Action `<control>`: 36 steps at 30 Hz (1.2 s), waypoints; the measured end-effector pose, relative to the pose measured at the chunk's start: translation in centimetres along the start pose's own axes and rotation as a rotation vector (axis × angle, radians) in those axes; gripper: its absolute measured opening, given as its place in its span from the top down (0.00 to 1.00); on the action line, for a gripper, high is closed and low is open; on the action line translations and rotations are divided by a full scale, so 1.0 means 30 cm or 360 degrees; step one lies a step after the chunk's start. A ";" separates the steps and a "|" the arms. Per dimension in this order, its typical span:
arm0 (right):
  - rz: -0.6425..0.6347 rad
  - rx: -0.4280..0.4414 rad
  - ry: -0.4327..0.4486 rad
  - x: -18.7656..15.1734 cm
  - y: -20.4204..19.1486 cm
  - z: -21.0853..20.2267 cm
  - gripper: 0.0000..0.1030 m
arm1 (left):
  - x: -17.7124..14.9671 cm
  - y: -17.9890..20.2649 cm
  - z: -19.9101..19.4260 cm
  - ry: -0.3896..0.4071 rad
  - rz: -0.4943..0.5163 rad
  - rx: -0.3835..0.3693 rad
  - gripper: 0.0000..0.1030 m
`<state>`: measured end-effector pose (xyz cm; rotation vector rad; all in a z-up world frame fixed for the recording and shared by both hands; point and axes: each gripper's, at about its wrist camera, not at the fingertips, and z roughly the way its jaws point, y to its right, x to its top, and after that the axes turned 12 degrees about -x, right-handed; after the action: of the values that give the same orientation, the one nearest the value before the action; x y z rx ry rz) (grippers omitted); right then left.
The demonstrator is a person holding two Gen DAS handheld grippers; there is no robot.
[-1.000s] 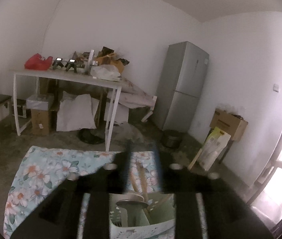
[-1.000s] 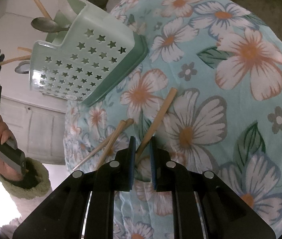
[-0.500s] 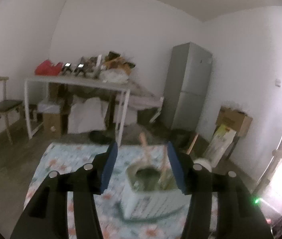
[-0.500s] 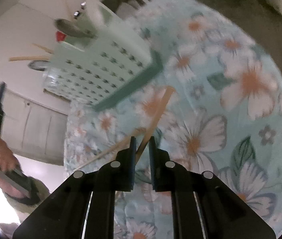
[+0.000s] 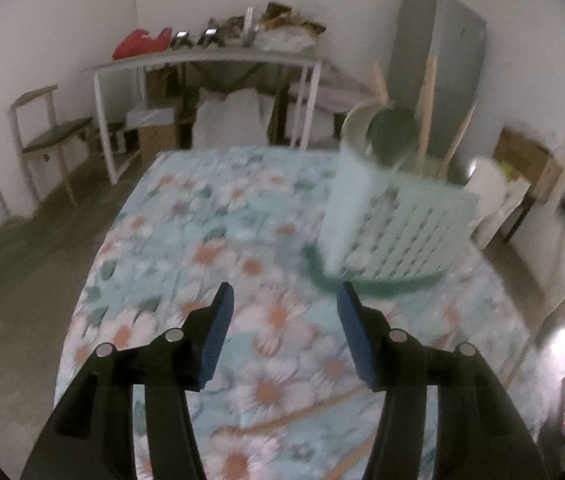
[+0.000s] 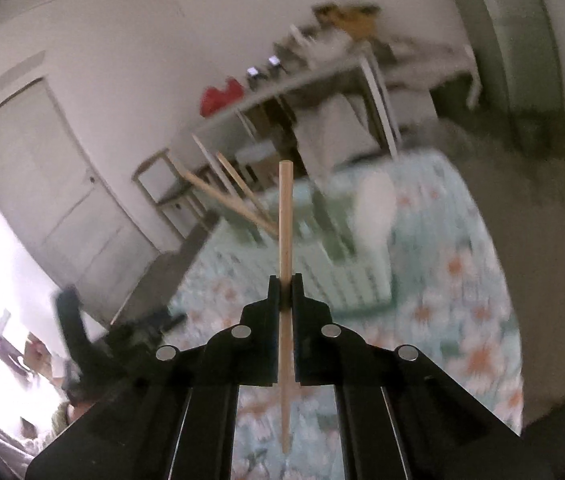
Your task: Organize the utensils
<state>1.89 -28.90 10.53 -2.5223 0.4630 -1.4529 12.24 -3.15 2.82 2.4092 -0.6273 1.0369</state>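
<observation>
Wooden chopstick (image 6: 284, 216) upright, lifted; pale-green perforated holder (image 5: 398, 224) on floral cloth, chopsticks (image 5: 426, 108) inside.

Motion blurs the rack (image 5: 398, 228) and floral cloth (image 5: 210, 240) — its holes unreadable. The chopstick (image 6: 285, 216) passes behind the fingers (image 6: 275, 292) — the rack's contents are smeared.

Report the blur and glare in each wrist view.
Left wrist: floral cloth and green utensil basket motion-smeared, claw sharp, glare at lower right. Right wrist: room and basket streaked, chopstick in the claw crisp, left edge blown out.
</observation>
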 end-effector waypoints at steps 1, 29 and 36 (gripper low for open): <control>-0.0030 0.0004 0.0046 0.026 -0.012 -0.017 0.96 | -0.010 -0.002 0.004 -0.0014 0.0001 0.0016 0.49; -0.0738 -0.0151 0.0474 0.224 -0.211 0.267 0.93 | -0.073 -0.014 0.011 -0.0128 -0.0016 0.0061 0.33; -0.0611 -0.0158 0.0524 0.228 -0.165 0.194 0.65 | -0.073 -0.013 0.020 -0.0138 -0.0009 0.0060 0.32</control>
<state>10.98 -26.69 14.69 -2.5541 0.0959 -2.0475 11.43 -2.66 0.72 2.4982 -0.6354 0.9542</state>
